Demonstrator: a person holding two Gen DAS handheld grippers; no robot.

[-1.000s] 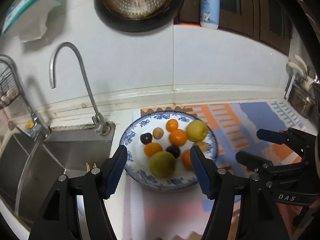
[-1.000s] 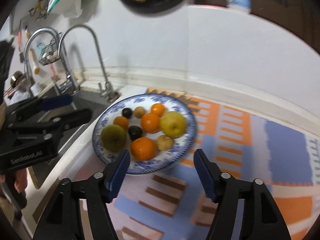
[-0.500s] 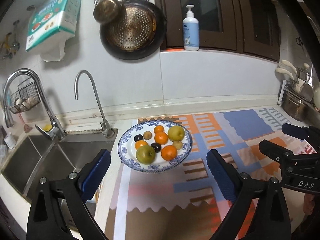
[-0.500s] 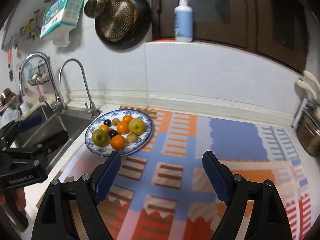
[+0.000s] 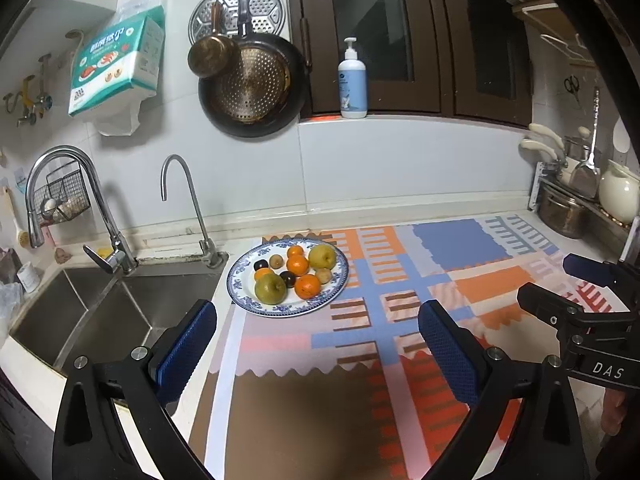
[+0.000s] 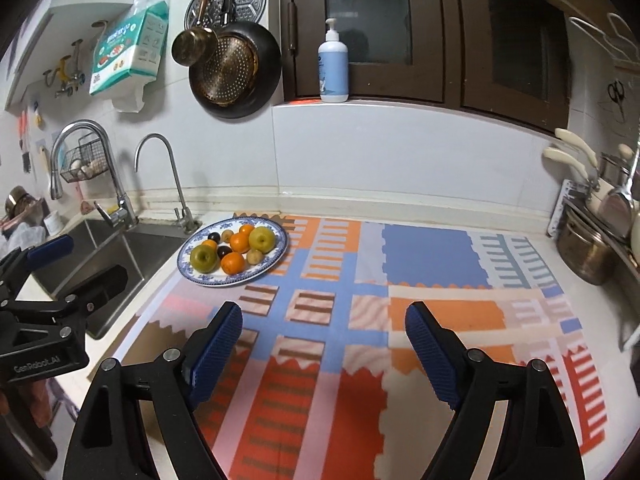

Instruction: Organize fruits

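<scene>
**Both grippers wide open and empty, well back from the fruit plate**

The left gripper [image 5: 316, 348] hangs over the patterned mat [image 5: 400, 320] with its blue-padded fingers spread wide and nothing between them. The right gripper [image 6: 322, 344] is likewise spread wide and empty, also above the mat. Neither touches the blue-and-white plate [image 5: 240, 276], which lies well ahead of both, at the mat's far left corner.

On the plate sit two yellow-green apples [image 5: 271, 289], one at the near left and one at the far right, with several oranges [image 5: 308, 285], two dark plums [image 5: 287, 278] and a few small brown fruits [image 5: 275, 261] between and around them. Just left of the plate is the steel sink [image 5: 120, 312], with a slim curved tap [image 5: 188, 208] at its back edge near the plate. Above the plate a pan [image 5: 252, 88] hangs on the wall, and a pump bottle [image 5: 352, 80] stands on the ledge.
</scene>
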